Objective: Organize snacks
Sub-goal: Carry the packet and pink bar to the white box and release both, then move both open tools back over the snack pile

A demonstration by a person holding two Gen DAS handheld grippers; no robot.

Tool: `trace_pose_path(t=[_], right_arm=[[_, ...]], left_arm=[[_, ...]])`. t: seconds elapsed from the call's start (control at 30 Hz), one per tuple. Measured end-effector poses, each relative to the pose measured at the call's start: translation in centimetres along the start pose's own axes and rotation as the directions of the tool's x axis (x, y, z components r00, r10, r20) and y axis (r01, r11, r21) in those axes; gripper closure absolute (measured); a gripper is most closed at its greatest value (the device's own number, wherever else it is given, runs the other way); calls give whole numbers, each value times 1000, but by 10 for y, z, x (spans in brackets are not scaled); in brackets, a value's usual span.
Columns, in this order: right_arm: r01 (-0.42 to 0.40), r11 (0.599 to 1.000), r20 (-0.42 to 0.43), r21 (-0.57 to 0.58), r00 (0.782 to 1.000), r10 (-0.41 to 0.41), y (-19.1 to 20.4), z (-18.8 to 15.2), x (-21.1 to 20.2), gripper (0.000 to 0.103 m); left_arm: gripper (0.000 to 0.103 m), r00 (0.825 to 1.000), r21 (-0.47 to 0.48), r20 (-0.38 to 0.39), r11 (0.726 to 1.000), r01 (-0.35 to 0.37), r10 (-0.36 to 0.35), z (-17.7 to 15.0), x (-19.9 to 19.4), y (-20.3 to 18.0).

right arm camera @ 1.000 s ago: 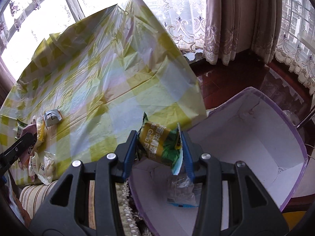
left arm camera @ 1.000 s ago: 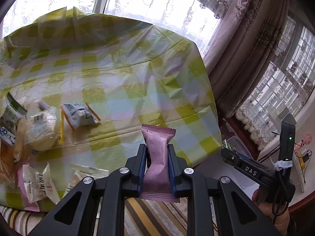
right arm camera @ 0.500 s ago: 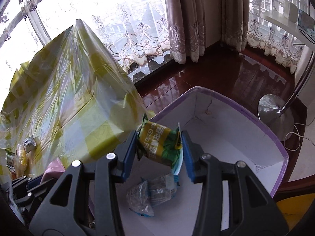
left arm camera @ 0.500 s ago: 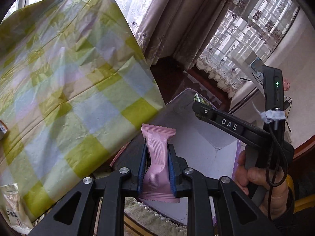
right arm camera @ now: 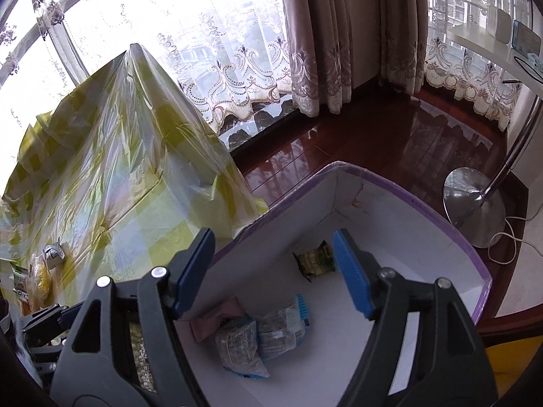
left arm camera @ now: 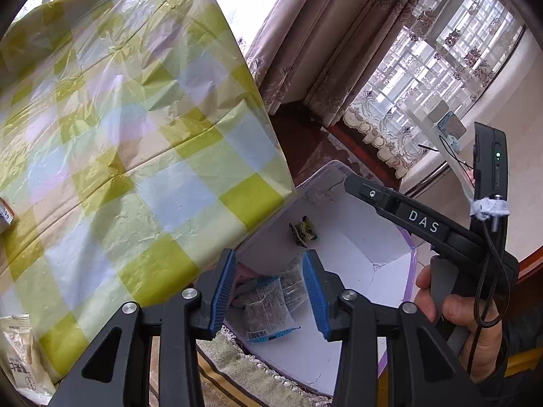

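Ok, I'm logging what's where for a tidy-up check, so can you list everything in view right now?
Box: one, white inside with purple rim, on the floor beside the table.
Green snack pack: one, green and yellow, lying in the box near its far wall.
Clear packets: two, see-through with blue edges, in the box's near end.
Pink packet: one, pink, in the box, partly under a clear packet.
Tablecloth: one, yellow-green check, covering the table.
Snacks on the table: several, mixed colours, at its left edge; count unclear.
Curtains: brownish drapes with white lace, at the windows.
Lamp base: one, chrome, on the floor.
Left tongs: black with blue pads, opening, nothing between.
Right tongs: same, opening, nothing between.
Hand: one, holding the right tongs.
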State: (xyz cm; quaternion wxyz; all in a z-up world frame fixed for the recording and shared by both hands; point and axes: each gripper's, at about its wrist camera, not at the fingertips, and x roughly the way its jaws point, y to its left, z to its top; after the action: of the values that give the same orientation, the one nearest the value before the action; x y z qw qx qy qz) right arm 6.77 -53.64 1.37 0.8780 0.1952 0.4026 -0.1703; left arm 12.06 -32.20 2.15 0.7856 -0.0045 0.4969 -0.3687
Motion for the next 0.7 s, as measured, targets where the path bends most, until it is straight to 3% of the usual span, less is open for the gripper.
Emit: trace_pose_path(t=[0.23,0.4,0.7], right_arm=[[-43,998,-5,-46,999,43,27,-1,-7,28],[-98,992,-21,-83,995,97,61,-6,-13,28],[-223,957,-99,-184,973,208,142,-34,-22,24]], left_arm=[[60,997,-6,66,999,-50,51,-1,-20,11],[60,984,-57,136,993,-104,111,-4,-45,33],[60,943,-201,229,959,-199,243,-22,-90,91]])
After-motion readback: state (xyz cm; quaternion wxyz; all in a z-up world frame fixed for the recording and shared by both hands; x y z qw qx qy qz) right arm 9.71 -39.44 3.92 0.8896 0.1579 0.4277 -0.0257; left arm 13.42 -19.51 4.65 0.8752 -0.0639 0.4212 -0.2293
